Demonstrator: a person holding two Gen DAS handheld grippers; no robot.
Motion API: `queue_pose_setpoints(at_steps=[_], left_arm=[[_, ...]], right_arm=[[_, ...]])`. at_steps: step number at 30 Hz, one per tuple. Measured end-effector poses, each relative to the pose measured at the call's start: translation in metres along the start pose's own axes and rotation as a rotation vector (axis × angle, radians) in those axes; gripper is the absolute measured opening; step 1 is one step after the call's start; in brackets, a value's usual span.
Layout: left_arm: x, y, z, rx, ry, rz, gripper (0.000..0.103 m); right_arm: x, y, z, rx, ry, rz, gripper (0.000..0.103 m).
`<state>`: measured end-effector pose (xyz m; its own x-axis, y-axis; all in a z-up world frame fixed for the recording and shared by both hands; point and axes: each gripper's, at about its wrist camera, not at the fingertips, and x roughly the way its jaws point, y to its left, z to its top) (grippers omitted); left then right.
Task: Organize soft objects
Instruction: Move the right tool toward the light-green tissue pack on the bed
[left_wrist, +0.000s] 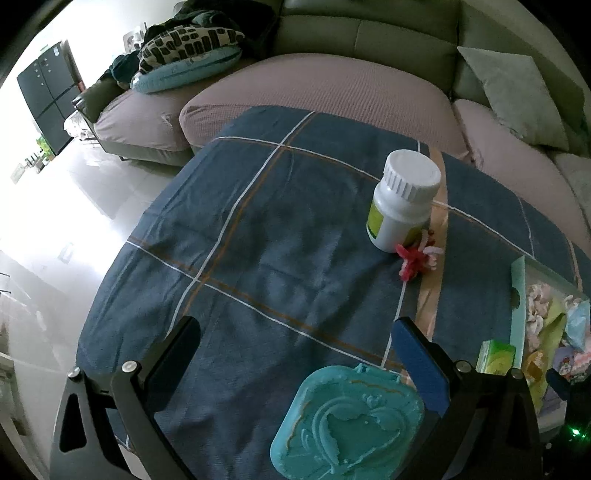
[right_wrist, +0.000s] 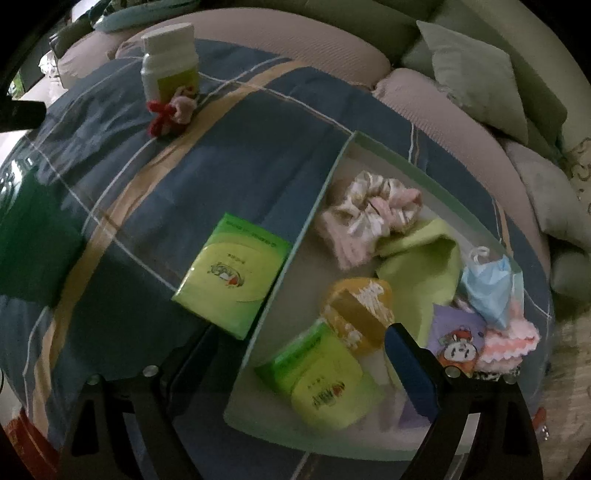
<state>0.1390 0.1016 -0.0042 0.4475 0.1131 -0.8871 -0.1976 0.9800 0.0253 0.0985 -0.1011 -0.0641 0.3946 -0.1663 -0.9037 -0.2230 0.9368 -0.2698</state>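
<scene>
**Both grippers hovering wide over the checked cloth and the sorting box**

Printing on the green tissue packs is showing but staying too blurred to read. One tissue pack is lying on the blue checked cloth, touching the pale green box; a second pack is lying inside with a scrunchie, a lime cloth and a blue face mask. A white pill bottle is standing beside a red-and-pink pipe-cleaner toy. The left gripper is gaping wide, empty, above a teal embossed case. The right gripper is spreading wide, straddling the box wall, gripping nothing.
</scene>
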Motion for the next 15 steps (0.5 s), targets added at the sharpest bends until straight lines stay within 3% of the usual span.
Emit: queue_pose_setpoints(at_steps=[7, 15], left_arm=[[0.002, -0.001, -0.001, 0.010, 0.006, 0.001, 0.103], [0.004, 0.001, -0.001, 0.005, 0.011, -0.006, 0.103]], right_arm=[[-0.007, 0.016, 0.017, -0.014, -0.092, 0.035, 0.093], [0.004, 0.023, 0.031, -0.060, -0.098, 0.041, 0.093]])
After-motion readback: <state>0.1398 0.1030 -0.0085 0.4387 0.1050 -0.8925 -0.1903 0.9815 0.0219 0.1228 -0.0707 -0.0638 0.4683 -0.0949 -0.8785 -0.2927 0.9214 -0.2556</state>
